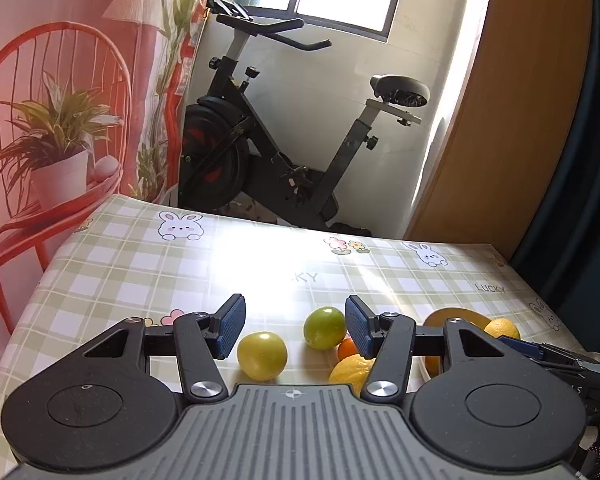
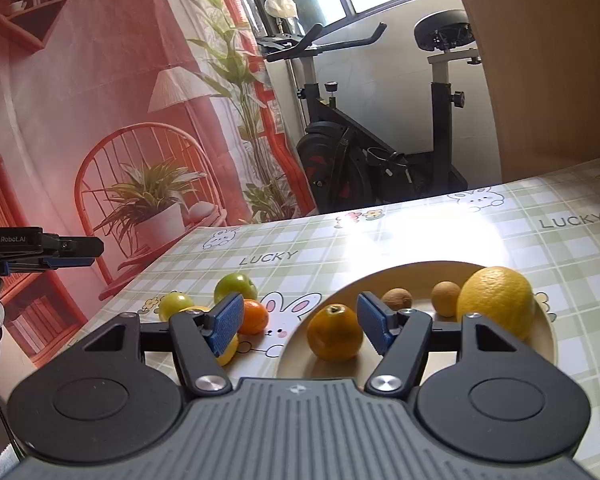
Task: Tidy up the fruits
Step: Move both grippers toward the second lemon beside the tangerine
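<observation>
In the right wrist view a beige plate [image 2: 420, 276] holds an orange [image 2: 334, 332], a big lemon [image 2: 496, 300] and two small brown fruits [image 2: 397, 299]. My right gripper [image 2: 300, 322] hangs open just above the plate's left edge, the orange between and beyond its fingers. Left of the plate on the table lie a green fruit [image 2: 235, 287], a yellow-green fruit [image 2: 175, 305], a small orange [image 2: 254, 316] and a half-hidden yellow lemon [image 2: 228, 354]. My left gripper [image 1: 294, 326] is open above the yellow-green fruit [image 1: 262, 356] and green fruit [image 1: 325, 328], holding nothing.
The table wears a green checked cloth [image 1: 140, 272] with rabbits; its left edge runs close to the loose fruits. An exercise bike [image 1: 260, 140] stands behind the far edge, a red printed backdrop [image 1: 60, 120] on the left, a wooden panel [image 1: 520, 100] on the right.
</observation>
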`<state>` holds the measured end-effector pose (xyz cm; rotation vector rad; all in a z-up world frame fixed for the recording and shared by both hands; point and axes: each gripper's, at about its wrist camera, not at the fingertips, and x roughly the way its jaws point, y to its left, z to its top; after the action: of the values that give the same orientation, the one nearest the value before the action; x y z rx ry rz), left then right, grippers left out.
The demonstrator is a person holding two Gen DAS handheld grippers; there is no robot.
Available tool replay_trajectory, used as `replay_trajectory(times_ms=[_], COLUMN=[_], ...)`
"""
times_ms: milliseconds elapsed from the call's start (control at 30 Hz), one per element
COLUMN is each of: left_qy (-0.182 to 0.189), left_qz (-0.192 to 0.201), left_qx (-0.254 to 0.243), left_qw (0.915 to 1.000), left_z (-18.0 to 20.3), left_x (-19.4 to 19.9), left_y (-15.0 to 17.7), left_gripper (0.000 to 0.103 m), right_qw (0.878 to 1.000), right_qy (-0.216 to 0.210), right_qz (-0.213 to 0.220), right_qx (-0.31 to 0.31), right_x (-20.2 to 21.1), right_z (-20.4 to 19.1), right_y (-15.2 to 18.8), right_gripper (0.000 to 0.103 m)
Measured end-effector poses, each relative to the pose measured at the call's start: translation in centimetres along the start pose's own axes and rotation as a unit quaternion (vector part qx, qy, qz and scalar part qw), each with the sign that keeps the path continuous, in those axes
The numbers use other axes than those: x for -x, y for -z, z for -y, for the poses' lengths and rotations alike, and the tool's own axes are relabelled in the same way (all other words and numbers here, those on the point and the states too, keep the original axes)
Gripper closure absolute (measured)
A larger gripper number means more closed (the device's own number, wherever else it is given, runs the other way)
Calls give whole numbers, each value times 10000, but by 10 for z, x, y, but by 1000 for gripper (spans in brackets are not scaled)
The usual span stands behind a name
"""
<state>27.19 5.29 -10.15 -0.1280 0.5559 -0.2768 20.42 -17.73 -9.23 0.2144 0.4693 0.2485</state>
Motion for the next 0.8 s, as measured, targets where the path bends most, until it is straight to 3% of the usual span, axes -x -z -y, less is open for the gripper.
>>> replay_trajectory(times_ms=[267, 533, 800], left_qy=[-84, 156, 584], left_qz=[-111, -142, -344], left_qx=[232, 148, 58], left_qw=[9996, 9997, 9977], left_z=[-30, -25, -5], left_x=[7, -1, -27], left_y=[18, 23, 32], left_gripper=[46, 39, 39], right_qw=[9960, 9941, 9930], right_qy=[-337, -151, -197], right_qz=[-482, -767, -941], right_qx=[675, 758, 692], right_x=[-54, -88, -104], right_z=[-58, -70, -75], right_y=[14, 29, 36], right_gripper=[36, 34, 33])
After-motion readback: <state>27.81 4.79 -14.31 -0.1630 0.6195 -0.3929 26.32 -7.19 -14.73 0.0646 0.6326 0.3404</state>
